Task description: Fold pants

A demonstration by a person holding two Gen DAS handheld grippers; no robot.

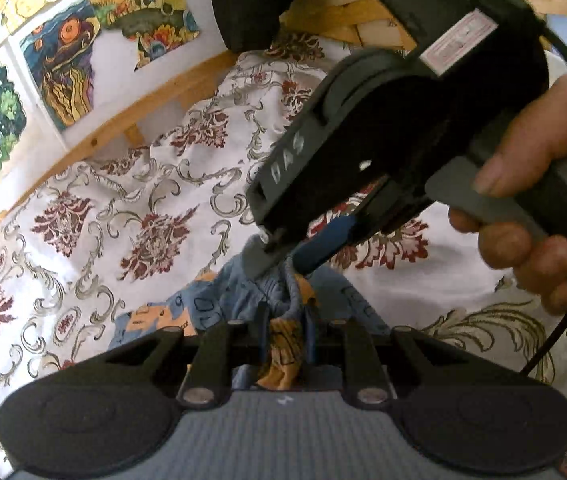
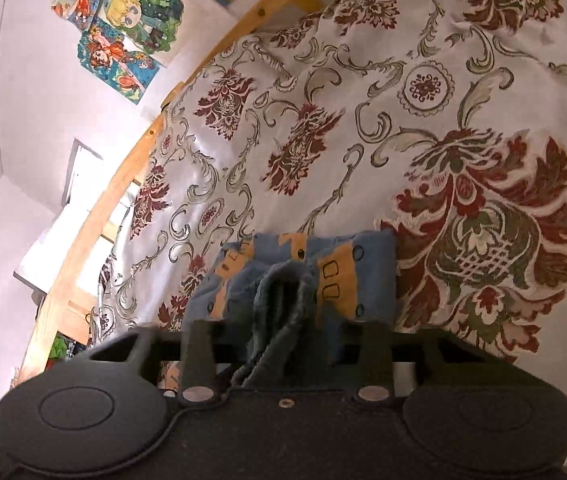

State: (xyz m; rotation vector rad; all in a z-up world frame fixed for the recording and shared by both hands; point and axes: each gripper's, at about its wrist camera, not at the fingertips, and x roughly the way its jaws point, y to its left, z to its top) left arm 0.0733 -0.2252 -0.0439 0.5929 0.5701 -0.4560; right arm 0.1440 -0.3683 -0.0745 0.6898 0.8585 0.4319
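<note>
The pants (image 1: 203, 304) are blue with orange prints and lie bunched on a floral bedspread (image 1: 123, 200). My left gripper (image 1: 286, 332) is shut on a gathered fold of them, with orange cloth squeezed between its fingers. Just beyond it, a hand (image 1: 531, 152) holds my right gripper (image 1: 283, 260), which pinches the same bunch from above. In the right wrist view the pants (image 2: 343, 272) form a compact folded bundle, and the ribbed grey-blue waistband runs into my right gripper (image 2: 283, 332), hiding its fingertips.
The bedspread (image 2: 363, 120) stretches wide beyond the pants. A wooden bed rail (image 2: 123, 200) borders it on the left, against a white wall with cartoon posters (image 2: 131, 20). A dark object (image 1: 251, 0) sits at the bed's far end.
</note>
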